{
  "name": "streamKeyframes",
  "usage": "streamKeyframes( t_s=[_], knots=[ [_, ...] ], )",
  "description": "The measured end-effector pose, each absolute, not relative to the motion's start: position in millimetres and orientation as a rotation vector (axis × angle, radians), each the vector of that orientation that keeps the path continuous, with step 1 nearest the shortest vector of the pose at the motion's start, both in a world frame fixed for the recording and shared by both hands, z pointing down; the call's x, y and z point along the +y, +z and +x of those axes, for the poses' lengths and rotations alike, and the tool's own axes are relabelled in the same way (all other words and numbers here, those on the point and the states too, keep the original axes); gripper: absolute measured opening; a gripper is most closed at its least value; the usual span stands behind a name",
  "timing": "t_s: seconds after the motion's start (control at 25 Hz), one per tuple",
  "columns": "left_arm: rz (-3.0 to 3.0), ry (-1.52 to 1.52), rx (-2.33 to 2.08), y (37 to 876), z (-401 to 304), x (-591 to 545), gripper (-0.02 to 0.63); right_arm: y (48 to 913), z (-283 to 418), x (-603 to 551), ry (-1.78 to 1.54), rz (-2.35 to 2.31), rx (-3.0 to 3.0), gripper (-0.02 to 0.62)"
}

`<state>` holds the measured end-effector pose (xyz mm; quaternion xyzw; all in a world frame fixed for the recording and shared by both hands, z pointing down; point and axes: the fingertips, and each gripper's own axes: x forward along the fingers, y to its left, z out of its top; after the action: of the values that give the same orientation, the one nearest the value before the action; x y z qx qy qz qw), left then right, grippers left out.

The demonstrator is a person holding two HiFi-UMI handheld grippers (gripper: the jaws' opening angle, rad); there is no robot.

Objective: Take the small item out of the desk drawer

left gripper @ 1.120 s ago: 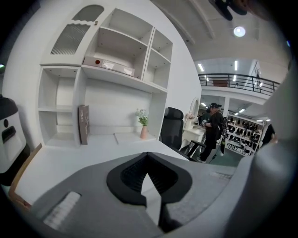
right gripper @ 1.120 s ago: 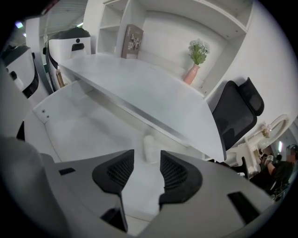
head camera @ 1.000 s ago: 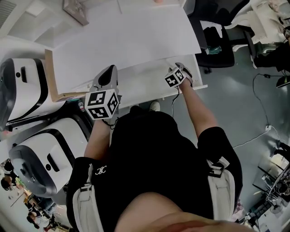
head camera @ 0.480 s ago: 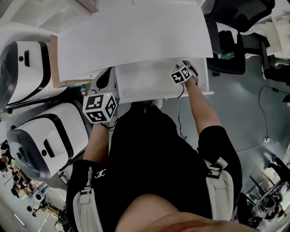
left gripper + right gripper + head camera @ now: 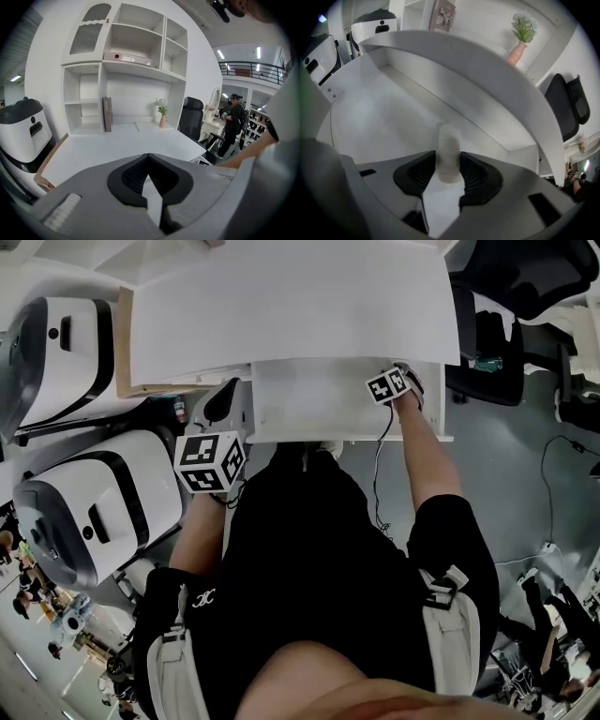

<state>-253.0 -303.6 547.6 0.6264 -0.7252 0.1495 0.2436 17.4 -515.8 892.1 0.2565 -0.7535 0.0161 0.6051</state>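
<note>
Moved deeper into the drawer, my right gripper pinches the small cylinder at two o'clock; lift straight up, left gripper closed.

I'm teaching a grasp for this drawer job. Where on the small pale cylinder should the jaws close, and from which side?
Grip the small pale cylinder across its round side wall, near the end facing the open front of the drawer. Come in from that front, since the desktop overhangs the drawer's back. The right gripper holds it this way, one jaw on each side.
</note>
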Motion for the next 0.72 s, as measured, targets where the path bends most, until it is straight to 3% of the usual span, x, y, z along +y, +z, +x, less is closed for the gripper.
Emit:
streamKeyframes(
  t_s=[0.16,0.72],
  knots=[
    [1.707,0.413,-1.993,545.3,-256.9,-300.0,0.014,893.4,12.8,-511.1,0.059,0.576,-1.76,0.127],
    [1.911,0.366,-1.906,524.1,-239.8,-328.3,0.014,842.2,5.2,-467.1,0.009,0.539,-1.835,0.124]
  ],
)
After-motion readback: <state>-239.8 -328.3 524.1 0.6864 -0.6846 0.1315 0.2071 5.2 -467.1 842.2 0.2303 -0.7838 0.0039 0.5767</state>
